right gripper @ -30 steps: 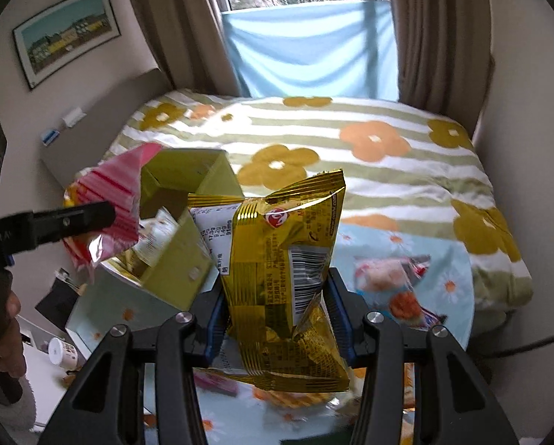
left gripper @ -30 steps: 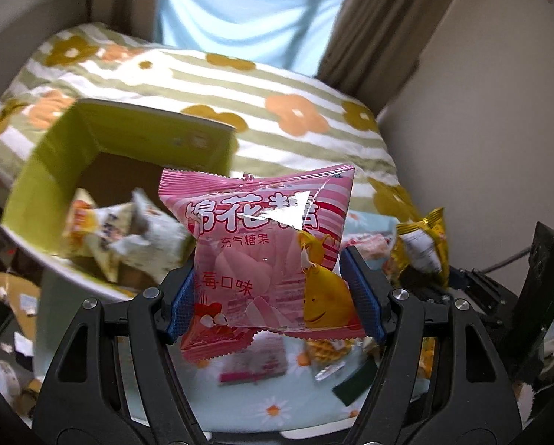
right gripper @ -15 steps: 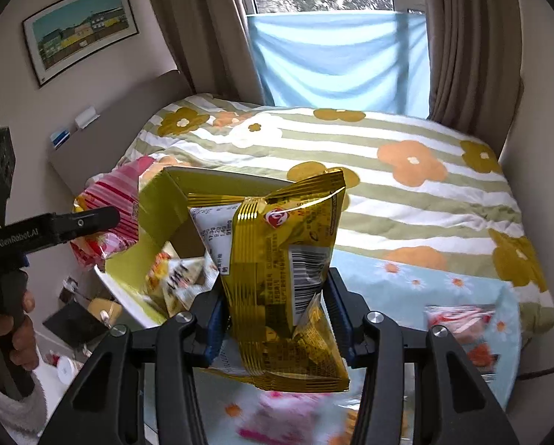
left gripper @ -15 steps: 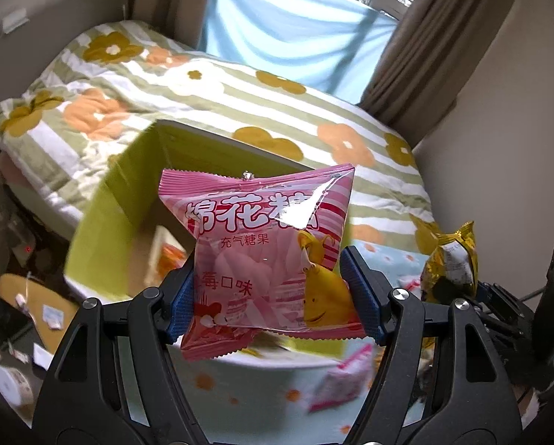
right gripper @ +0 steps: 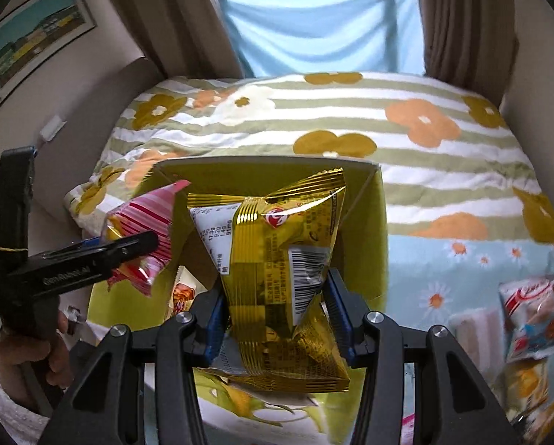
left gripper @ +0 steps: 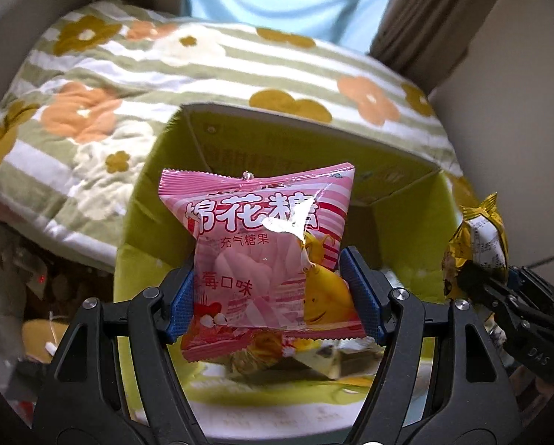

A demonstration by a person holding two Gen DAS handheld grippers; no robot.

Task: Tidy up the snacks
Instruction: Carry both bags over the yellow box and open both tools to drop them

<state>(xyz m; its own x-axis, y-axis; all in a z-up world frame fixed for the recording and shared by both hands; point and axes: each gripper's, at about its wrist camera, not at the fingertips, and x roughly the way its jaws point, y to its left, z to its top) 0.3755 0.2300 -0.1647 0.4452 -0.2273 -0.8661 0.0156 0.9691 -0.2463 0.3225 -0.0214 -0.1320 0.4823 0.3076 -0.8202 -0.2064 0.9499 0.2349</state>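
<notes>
Left claw (left gripper: pixel 273 296) pinching pink marshmallow bag (left gripper: pixel 265 259), print reads 棉花糖, 充气糖果. Right claw (right gripper: pixel 277 319) pinching gold foil bag (right gripper: pixel 280 282), barcode side showing. Both bags hang above the green box (right gripper: pixel 373 230) on the bed (right gripper: pixel 406 126). Step looks like drop-off: next, lower and release. More snacks (right gripper: pixel 529 319) lie right of the box.

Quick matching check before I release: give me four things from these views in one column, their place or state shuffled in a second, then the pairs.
1. pink marshmallow bag
2. gold snack bag
3. green box
4. white and red packet

A. lying on the blue daisy cloth
B. clamped in the right gripper
C. open, snacks inside
D. clamped in the left gripper

Pairs: 1-D, 2-B, 3-C, 4-A
</notes>
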